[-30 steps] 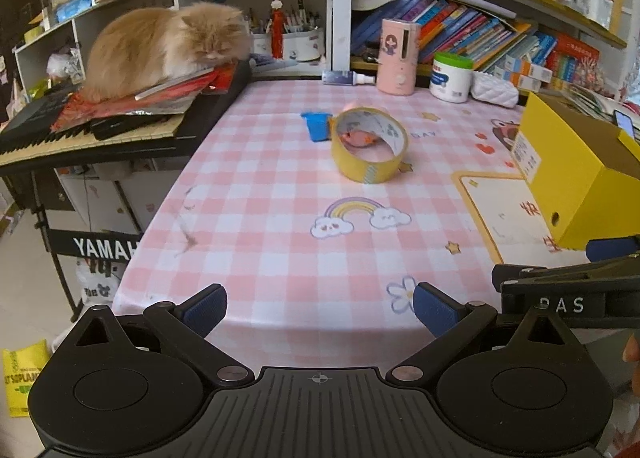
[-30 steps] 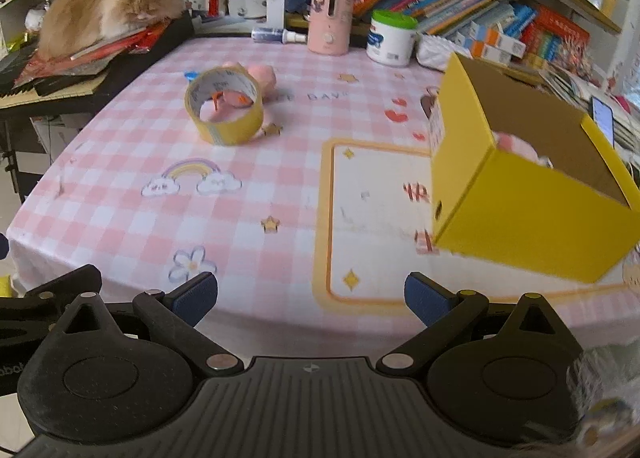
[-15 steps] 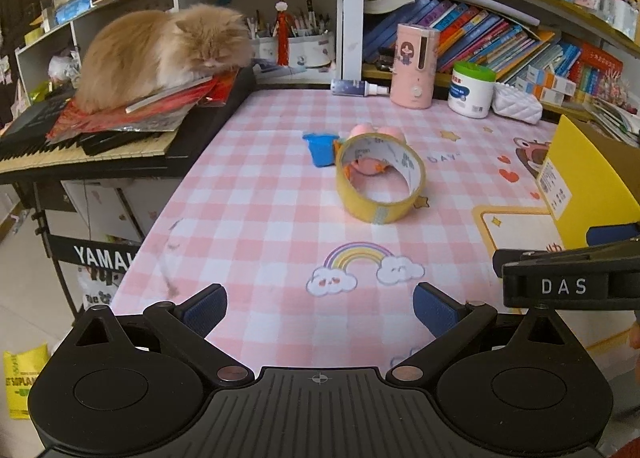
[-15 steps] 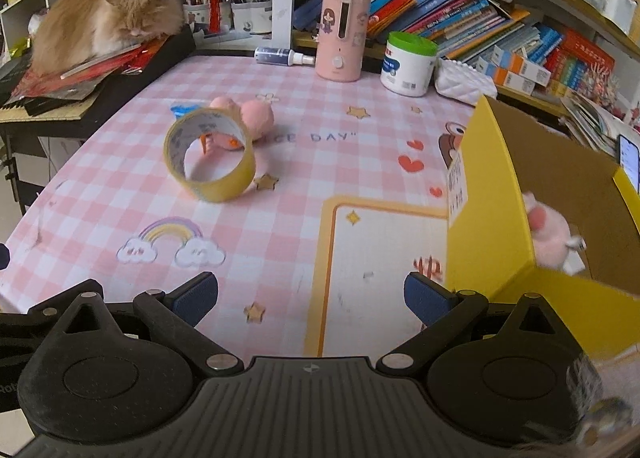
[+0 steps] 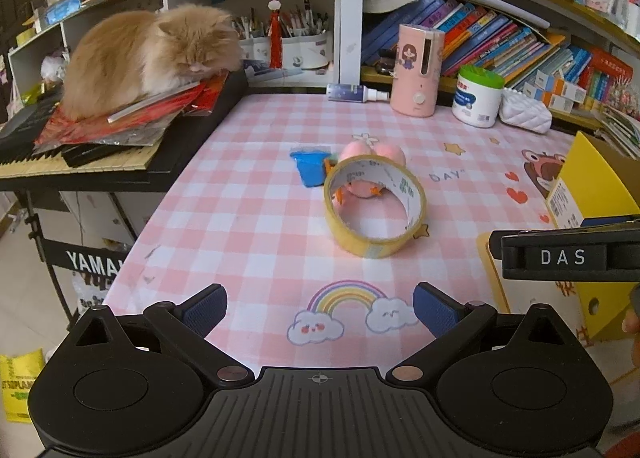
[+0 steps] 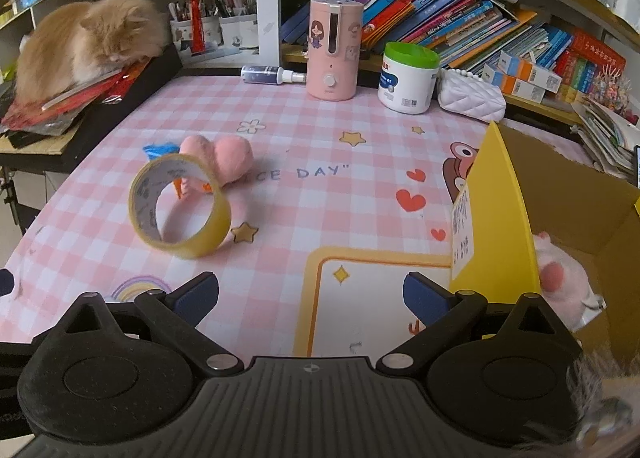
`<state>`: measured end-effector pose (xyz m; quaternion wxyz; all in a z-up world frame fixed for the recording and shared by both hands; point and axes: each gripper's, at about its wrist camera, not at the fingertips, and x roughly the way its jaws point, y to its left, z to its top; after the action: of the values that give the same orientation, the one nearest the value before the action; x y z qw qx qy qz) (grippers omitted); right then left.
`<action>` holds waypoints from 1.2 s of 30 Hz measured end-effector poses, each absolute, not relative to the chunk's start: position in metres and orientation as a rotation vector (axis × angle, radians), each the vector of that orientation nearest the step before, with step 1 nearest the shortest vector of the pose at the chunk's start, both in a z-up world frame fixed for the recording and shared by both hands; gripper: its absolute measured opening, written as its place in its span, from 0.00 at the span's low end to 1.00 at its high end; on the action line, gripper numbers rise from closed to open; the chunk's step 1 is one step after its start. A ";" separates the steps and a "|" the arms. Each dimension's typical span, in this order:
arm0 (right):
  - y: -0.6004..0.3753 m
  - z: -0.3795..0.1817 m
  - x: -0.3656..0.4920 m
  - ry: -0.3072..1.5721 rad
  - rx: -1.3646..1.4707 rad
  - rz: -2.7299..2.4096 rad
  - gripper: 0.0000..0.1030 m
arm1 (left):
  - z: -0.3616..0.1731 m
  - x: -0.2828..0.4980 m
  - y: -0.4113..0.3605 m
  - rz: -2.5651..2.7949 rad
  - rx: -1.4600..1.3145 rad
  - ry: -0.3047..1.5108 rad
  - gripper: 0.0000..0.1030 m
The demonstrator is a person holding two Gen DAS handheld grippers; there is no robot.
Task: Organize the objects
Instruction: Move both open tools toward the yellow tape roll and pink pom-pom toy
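- Mid-desk: yellow tape roll (image 5: pixel 375 206), tilted on its rim, hollow facing the near edge; pink plush toy (image 6: pixel 224 162) touching behind.
- Left gripper (image 5: pixel 320 308), right gripper (image 6: pixel 312 296): both spread wide, empty.

"DAS" is read on the black right tool (image 5: pixel 568 256) at 3 o'clock in the left view. "YAMA" is printed on the keyboard stand (image 5: pixel 94 262) at 9 o'clock. "CE DAY" is printed on the worktop cloth (image 6: pixel 308 174).

tape roll (image 5: pixel 375 207): yellow, on edge, frame centre | pink plush (image 6: pixel 224 156): lying behind it | blue piece (image 5: pixel 310 167): left of plush | yellow box (image 6: pixel 520 218): open, right edge, pink toy (image 6: pixel 560 282) inside
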<state>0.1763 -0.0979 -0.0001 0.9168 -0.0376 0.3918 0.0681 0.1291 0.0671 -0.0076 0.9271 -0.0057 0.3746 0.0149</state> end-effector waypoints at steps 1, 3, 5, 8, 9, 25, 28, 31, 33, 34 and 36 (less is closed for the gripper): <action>-0.098 0.000 0.180 0.806 -0.075 0.142 0.97 | -0.008 0.132 0.067 0.029 -0.015 0.769 0.98; -0.100 0.001 0.186 0.803 -0.071 0.147 0.97 | -0.008 0.137 0.067 0.027 -0.020 0.769 0.98; -0.101 0.002 0.193 0.800 -0.067 0.152 0.97 | -0.010 0.143 0.066 0.027 -0.021 0.774 0.98; -0.102 0.002 0.203 0.801 -0.060 0.164 0.96 | -0.012 0.152 0.065 0.024 -0.021 0.780 0.98; -0.102 0.003 0.207 0.801 -0.058 0.170 0.96 | -0.013 0.156 0.064 0.023 -0.021 0.781 0.98; -0.107 0.017 0.255 0.755 -0.021 0.168 0.96 | -0.039 0.229 0.029 -0.051 0.058 0.795 0.98; -0.108 0.017 0.259 0.757 -0.019 0.168 0.96 | -0.046 0.242 0.027 -0.039 0.070 0.815 0.97; -0.108 0.016 0.261 0.761 -0.021 0.171 0.96 | -0.050 0.248 0.027 -0.024 0.078 0.814 0.89; -0.108 0.016 0.262 0.763 -0.021 0.172 0.96 | -0.051 0.249 0.030 -0.044 0.063 0.818 0.88; -0.108 0.015 0.263 0.764 -0.021 0.172 0.96 | -0.051 0.249 0.032 -0.045 0.052 0.823 0.88; -0.108 0.014 0.265 0.768 -0.021 0.174 0.96 | -0.050 0.246 0.037 -0.042 0.031 0.833 0.88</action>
<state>0.2646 -0.1075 0.0142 0.9235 -0.0101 0.3741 0.0846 0.2464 0.0368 -0.0501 0.9141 0.0153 0.4047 -0.0205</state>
